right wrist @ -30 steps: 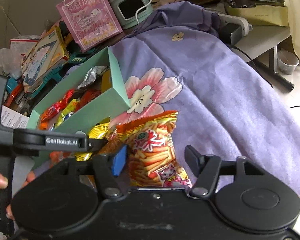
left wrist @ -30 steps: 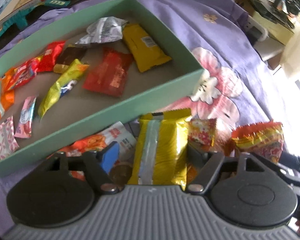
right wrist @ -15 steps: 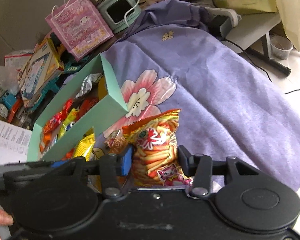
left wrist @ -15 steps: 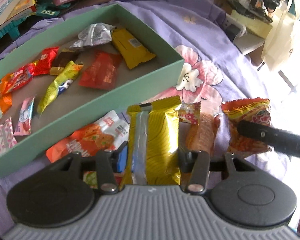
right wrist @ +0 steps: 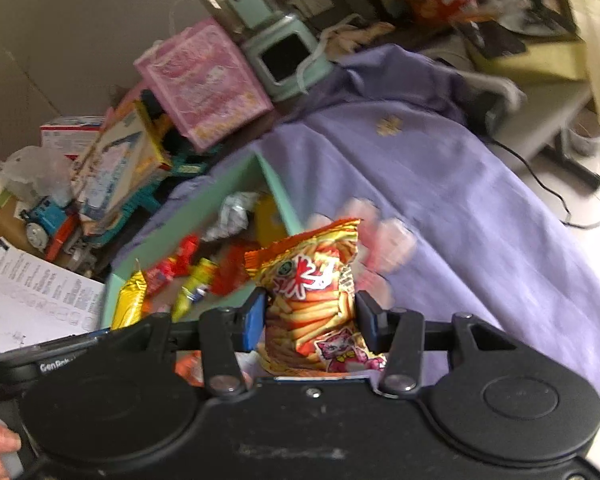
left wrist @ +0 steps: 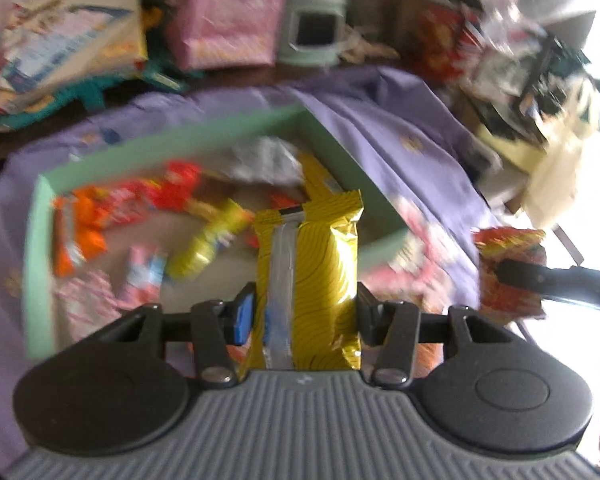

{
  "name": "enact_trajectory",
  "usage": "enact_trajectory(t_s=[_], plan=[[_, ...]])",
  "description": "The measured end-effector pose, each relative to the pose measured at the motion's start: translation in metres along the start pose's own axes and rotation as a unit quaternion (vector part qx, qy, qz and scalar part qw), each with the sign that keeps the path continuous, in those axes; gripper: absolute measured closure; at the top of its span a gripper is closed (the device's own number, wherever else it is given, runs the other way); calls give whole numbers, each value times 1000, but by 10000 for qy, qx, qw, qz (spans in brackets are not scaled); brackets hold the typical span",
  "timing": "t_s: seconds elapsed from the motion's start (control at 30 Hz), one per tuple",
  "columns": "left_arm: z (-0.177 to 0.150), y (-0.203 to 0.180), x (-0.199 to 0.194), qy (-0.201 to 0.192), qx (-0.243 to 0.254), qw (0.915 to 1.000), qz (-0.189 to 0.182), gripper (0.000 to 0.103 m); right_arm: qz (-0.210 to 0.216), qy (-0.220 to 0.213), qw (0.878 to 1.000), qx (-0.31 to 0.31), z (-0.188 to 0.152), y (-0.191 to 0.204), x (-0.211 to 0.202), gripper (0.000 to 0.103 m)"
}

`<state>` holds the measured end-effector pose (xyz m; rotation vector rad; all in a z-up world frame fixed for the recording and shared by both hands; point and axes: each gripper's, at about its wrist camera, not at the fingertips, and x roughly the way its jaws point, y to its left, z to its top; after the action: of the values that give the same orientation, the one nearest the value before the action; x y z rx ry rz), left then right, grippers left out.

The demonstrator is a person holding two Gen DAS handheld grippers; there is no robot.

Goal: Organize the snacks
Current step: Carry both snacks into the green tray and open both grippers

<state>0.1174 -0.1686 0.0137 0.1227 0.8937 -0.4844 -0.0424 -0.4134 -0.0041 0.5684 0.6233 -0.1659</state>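
My left gripper (left wrist: 305,312) is shut on a yellow snack packet (left wrist: 312,276) with a silver seam, held up in the air over the near side of the mint-green box (left wrist: 40,240). Several small snacks lie in that box, among them a yellow-green candy (left wrist: 204,240) and a red wrapper (left wrist: 176,184). My right gripper (right wrist: 311,322) is shut on an orange bag of fries snacks (right wrist: 316,292), lifted off the purple cloth (right wrist: 480,216) beside the box's (right wrist: 204,204) right corner. The same orange bag (left wrist: 512,272) shows at the right of the left wrist view.
A pink gift bag (right wrist: 204,84), a mint blender (right wrist: 276,40), stacked boxes (right wrist: 116,164) and a toy train (right wrist: 44,220) crowd the table behind the box. A printed sheet (right wrist: 32,296) lies at left. A cable (right wrist: 548,192) runs across the floor at right.
Both grippers closed on their packets, which lay on the cloth, and lifted them. The left one swung up and over toward the box; the right one rose.
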Motion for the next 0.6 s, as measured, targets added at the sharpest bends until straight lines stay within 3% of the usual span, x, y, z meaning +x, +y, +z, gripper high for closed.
enact_trajectory(t_s=[0.17,0.33,0.6], plan=[[20,42,-14,-391,45,9986,360,54,144,-105,9994,-303,24,37,13,56],[31,74,-5,-388,82,9973,621,54,178,-62,9986,-495,43,66,38,56],[35,85,33,-184,2,9989,424,54,82,250,9971,-711,52,93,86,56]])
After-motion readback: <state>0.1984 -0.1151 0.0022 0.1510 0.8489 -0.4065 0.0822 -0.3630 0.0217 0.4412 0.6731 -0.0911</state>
